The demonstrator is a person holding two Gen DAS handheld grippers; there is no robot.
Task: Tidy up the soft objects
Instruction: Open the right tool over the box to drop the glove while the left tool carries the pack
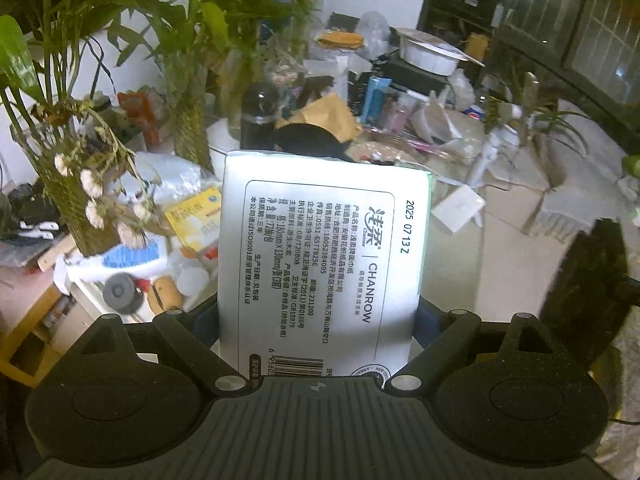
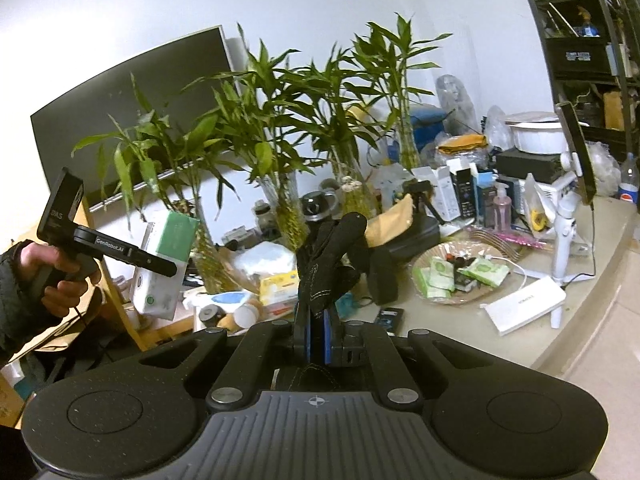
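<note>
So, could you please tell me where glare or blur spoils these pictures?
Left wrist view: glare whitens the top of the tissue pack, though its print stays readable; leaves at left are blurred. Right wrist view: evenly lit, the black glove sharp, edges bent by fisheye.

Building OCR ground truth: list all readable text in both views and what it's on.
"CHANROW" and "2025 07 13 Z": tissue pack clamped in the left gripper.
"GenRobot.AI": left gripper's finger, seen from the right wrist view.
Pepsi logo, no readable letters: bottle.
Too small or blurred: the pack's Chinese fine print and barcode digits, yellow packet, white box, boxes at the back.
</note>
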